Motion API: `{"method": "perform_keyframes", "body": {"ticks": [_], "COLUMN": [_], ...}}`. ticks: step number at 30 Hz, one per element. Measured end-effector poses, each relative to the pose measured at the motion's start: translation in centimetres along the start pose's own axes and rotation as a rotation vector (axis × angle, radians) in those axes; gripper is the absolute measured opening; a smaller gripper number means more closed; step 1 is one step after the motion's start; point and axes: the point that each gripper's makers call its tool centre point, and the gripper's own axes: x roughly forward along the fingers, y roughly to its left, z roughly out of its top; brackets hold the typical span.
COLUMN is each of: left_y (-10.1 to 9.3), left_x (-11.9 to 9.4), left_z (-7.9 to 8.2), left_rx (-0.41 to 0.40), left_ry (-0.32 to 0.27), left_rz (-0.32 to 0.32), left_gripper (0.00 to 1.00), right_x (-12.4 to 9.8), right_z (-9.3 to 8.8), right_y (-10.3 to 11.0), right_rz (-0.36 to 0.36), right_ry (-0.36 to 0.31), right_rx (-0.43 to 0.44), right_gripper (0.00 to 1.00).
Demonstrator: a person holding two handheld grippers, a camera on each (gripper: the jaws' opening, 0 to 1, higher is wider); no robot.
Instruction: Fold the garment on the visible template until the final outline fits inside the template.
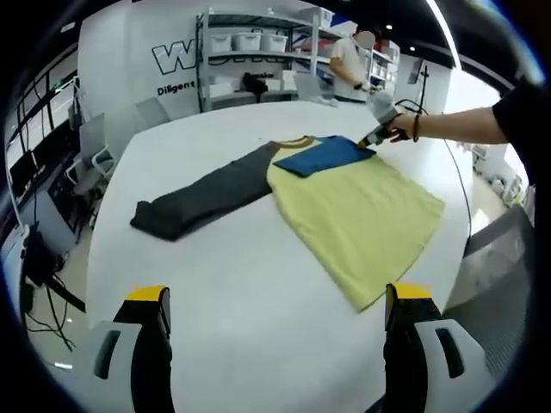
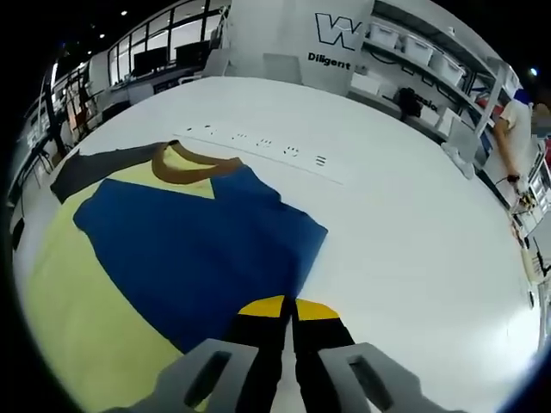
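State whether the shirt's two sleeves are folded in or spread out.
One each. The blue sleeve lies folded over the yellow body, with the right claw shut at its edge. The grey sleeve lies spread on the table.

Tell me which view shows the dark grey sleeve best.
The left gripper view: the dark grey sleeve lies stretched out whole across the white table. The right gripper view catches just a sliver of it beyond the collar.

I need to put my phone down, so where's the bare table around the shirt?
The table is bare between the shirt and the left hand-held gripper, and beyond the collar toward the shelves. It is crowded at the blue sleeve, where the right hand-held gripper works.
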Motion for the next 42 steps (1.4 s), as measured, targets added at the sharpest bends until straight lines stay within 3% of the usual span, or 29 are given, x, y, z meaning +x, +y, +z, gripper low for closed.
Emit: {"method": "perform_keyframes", "body": {"ticks": [6, 12, 16, 17, 21, 29, 34, 42], "left_y": [1.1, 2.2, 2.4, 2.5, 2.9, 2.7, 2.5, 2.7], "left_x": [0.1, -0.3, -0.4, -0.4, -0.6, -0.7, -0.8, -0.8], "left_z": [0.1, 0.5, 0.5, 0.6, 0.8, 1.2, 1.3, 1.3], "left_rx": [-0.006, -0.032, -0.047, -0.048, -0.063, -0.07, -0.07, -0.076], "left_ry": [0.004, -0.011, -0.012, -0.016, -0.022, -0.035, -0.035, -0.037], "left_rz": [0.022, 0.05, 0.055, 0.058, 0.064, 0.06, 0.053, 0.059], "left_gripper": [0.99, 0.99, 0.99, 0.99, 0.99, 0.99, 0.99, 0.99], "right_x": [0.1, 0.1, -0.7, -1.1, -3.7, -8.5, -10.9, -14.2], "right_z": [0.0, 0.2, 1.0, 1.6, 3.2, 3.0, 2.5, 1.1], "right_y": [-0.6, -0.7, -0.7, -0.7, 0.8, 3.1, 5.2, 8.6], "right_rz": [-0.011, -0.021, -0.021, -0.015, 0.058, 0.145, 0.217, 0.274], "right_ry": [-0.01, -0.008, -0.062, -0.094, -0.195, -0.258, -0.271, -0.28], "right_rx": [0.041, 0.029, 0.139, 0.176, 0.258, 0.241, 0.202, 0.157], "right_gripper": [0.0, 0.0, 0.0, 0.03, 0.33, 0.66, 0.77, 0.87]}}
